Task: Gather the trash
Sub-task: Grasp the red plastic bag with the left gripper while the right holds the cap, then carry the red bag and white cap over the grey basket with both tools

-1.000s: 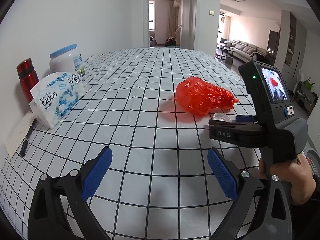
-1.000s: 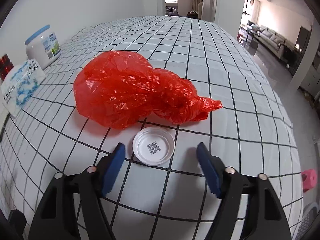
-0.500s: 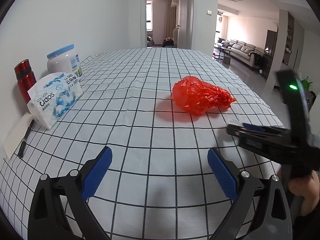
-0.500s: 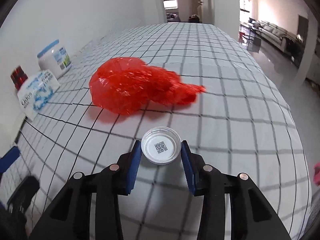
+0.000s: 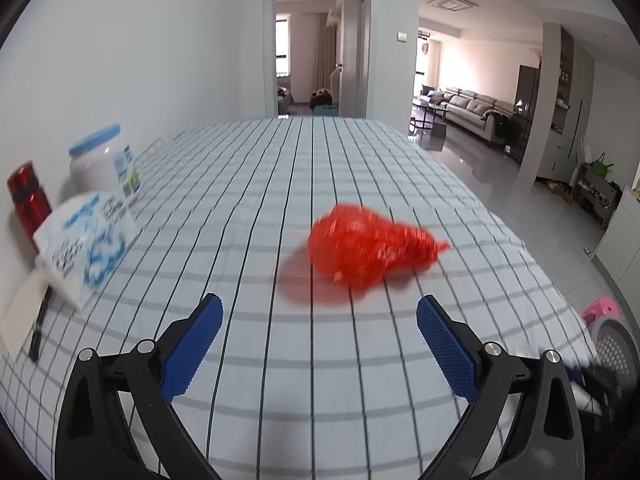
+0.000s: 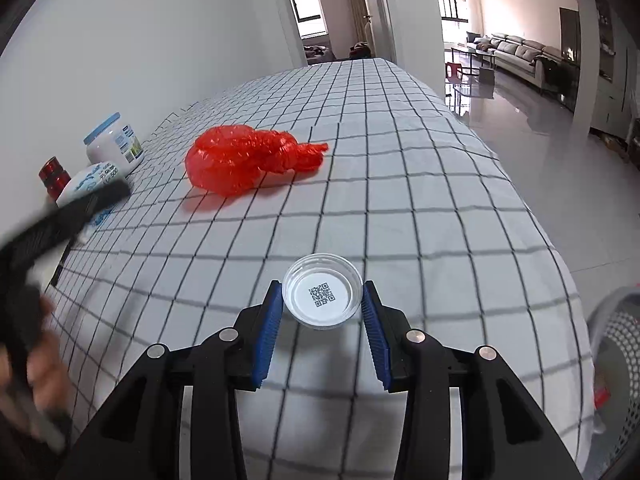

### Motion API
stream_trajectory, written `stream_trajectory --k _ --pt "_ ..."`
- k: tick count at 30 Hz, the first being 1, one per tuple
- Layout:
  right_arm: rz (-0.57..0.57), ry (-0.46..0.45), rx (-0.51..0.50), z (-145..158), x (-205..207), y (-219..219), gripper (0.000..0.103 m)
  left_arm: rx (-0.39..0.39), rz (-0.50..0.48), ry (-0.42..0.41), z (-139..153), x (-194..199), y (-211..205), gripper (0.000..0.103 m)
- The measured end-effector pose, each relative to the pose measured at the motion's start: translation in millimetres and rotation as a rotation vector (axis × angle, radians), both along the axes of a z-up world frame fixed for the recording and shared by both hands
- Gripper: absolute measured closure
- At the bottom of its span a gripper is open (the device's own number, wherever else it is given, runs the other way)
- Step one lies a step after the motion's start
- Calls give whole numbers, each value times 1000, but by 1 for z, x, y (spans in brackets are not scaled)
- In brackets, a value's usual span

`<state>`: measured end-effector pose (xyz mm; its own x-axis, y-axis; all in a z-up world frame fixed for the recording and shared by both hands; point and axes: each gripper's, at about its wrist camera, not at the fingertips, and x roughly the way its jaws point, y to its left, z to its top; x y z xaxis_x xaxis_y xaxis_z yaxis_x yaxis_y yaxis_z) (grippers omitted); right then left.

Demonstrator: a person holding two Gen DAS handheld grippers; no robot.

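In the right wrist view my right gripper (image 6: 323, 304) is shut on a round white lid (image 6: 322, 295) with a QR code, held above the checked tablecloth near the table's right edge. A crumpled red plastic bag (image 6: 248, 158) lies further back on the cloth, apart from the gripper. In the left wrist view my left gripper (image 5: 319, 332) stands open with nothing between its blue pads, and the red plastic bag (image 5: 368, 252) lies ahead of it, blurred. A hand with the left gripper's body (image 6: 48, 224) shows blurred at the left of the right wrist view.
Along the wall at the left stand a white jar with a blue lid (image 5: 105, 164), a red bottle (image 5: 28, 196) and a tissue pack (image 5: 86, 240). A perforated grey bin (image 6: 616, 356) sits on the floor beyond the table's right edge, with a pink object (image 5: 600, 310) near it.
My right gripper closed on the white lid, lifted it and carried it back and right, away from the red bag. It left the left wrist view. The left gripper stayed open.
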<state>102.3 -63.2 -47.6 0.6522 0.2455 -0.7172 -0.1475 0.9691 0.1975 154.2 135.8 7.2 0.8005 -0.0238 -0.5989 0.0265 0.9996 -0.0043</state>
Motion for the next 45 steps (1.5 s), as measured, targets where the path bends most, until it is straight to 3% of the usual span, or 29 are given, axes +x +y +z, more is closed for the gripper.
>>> stream_trajectory --k 5,14,15,17,18,20,22,25,37,45 --pt "-13 3 -18 2 -27 -12 64 -8 8 10 6 38 -11 7" --pt "-28 -14 -40 14 -61 -28 64 -8 74 102 -22 110 -21 10" --pt "-30 -15 -43 15 -62 -29 64 -10 77 115 -27 115 -22 14" --pt "-34 -16 -40 15 -64 -32 64 -21 61 158 -37 124 -24 43" --pt "-36 -16 -39 15 -65 -33 64 -30 56 175 -41 126 -24 47" --pt "-40 -17 -36 15 -67 -36 64 -44 47 189 -45 126 -24 68" --pt "-43 -17 -33 14 -66 -38 64 -40 27 190 -46 123 -27 83" --pt "-46 -17 -21 13 -66 -41 64 -20 0 166 -42 108 -35 92" --pt "-132 -36 9 14 -78 -82 64 -43 -155 21 17 13 -71 93" --pt "-273 -62 11 15 -117 -142 64 -53 -363 -25 39 -58 -149 93"
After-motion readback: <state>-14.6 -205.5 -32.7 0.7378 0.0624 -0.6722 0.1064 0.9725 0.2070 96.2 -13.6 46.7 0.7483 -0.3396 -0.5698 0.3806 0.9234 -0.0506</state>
